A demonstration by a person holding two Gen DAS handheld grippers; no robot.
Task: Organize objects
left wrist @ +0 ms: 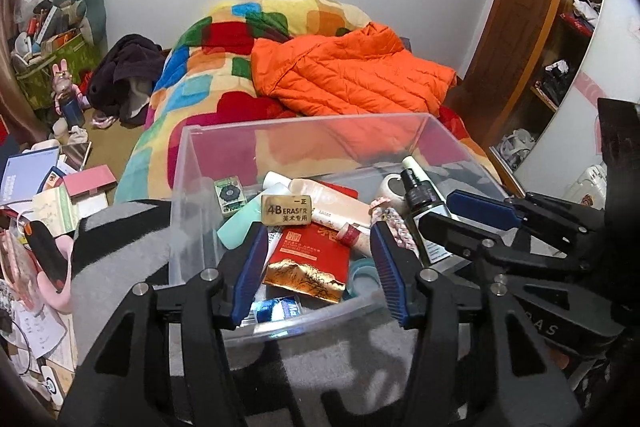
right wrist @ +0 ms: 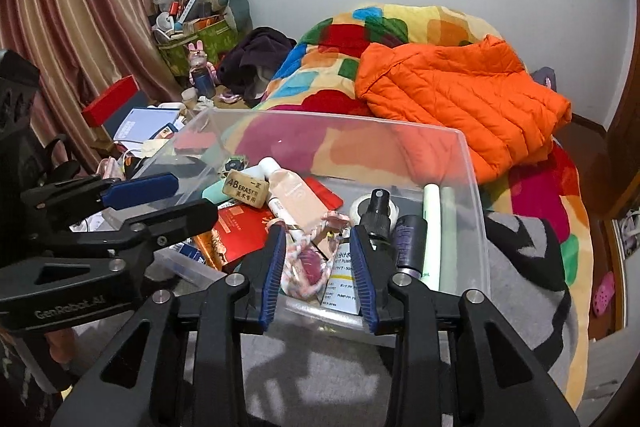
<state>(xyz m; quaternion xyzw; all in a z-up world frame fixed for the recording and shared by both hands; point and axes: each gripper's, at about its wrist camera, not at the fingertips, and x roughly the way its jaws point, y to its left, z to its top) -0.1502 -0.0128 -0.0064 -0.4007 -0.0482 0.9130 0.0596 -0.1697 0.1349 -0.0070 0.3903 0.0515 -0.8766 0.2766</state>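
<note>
Only rightward — purple bottle [right wrist: 409, 241] beside spray bottle [right wrist: 374, 215]

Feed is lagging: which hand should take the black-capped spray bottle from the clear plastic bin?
Right. The right gripper hovers open just short of that spray bottle; the left gripper faces the red packet.

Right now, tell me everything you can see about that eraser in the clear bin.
The eraser is a tan, rounded rectangular block, rubbery and matte by its look, printed in dark letters "4B ERASER" with Chinese characters above and below. It looks intact, though slightly dingy. It lies label up and tilted on top of the clutter in the clear plastic bin, toward its left rear, propped on a mint green tube and touching a white tube behind it. A red packet lies just in front. Neither claw touches it.
</note>
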